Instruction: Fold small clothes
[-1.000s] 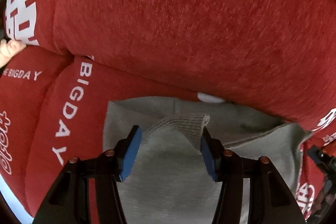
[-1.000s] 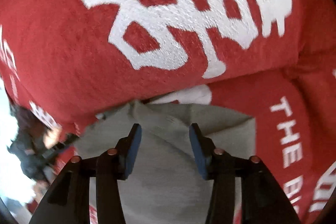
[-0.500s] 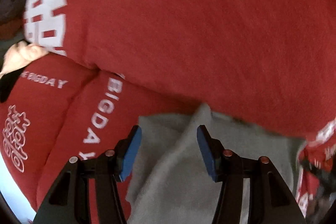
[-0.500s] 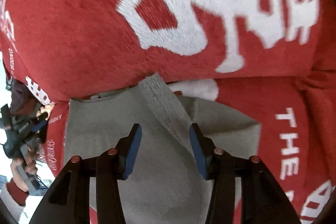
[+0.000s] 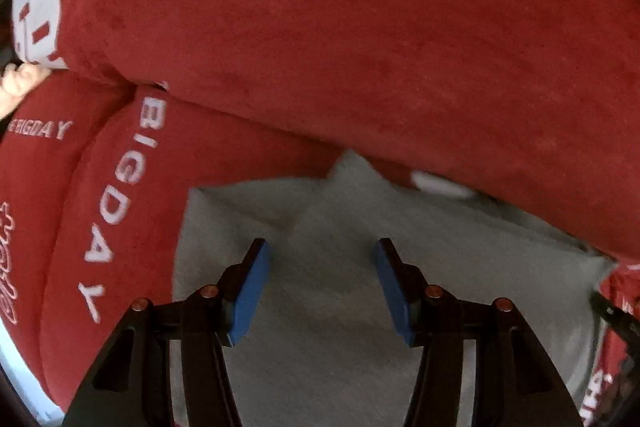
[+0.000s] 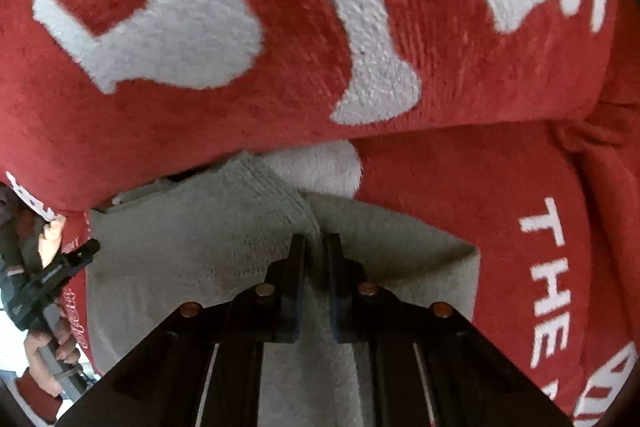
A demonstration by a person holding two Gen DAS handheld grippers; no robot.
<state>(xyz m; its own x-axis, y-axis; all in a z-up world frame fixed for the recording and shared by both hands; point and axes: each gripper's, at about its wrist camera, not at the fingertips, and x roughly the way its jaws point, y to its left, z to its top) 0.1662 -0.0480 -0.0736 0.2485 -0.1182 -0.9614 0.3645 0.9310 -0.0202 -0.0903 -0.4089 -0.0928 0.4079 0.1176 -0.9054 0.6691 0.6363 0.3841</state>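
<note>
A grey knit garment (image 5: 340, 347) lies on a red seat cushion, its far edge tucked against the back cushion. My left gripper (image 5: 322, 267) hovers over it, open, with its blue pads (image 5: 250, 291) wide apart and a raised fold of cloth between them, untouched. In the right wrist view the same garment (image 6: 180, 247) shows a ribbed band (image 6: 272, 183) running up to the cushion seam. My right gripper (image 6: 315, 243) is closing, its jaws pinched on that ribbed fold. The left gripper's tip (image 6: 76, 259) shows at the garment's left edge, held by a hand (image 6: 52, 343).
A big red back cushion (image 5: 360, 27) with white lettering (image 6: 160, 27) rises right behind the garment. The red seat cushion (image 5: 100, 207) printed "BIG DAY" spreads to the left, and "THE" (image 6: 548, 267) to the right. Fingers (image 5: 16, 83) show at the far left.
The right jaws have gone from wide apart to pinched on the ribbed fold. Both grippers have sunk closer to the garment. The left jaws keep the same width.
</note>
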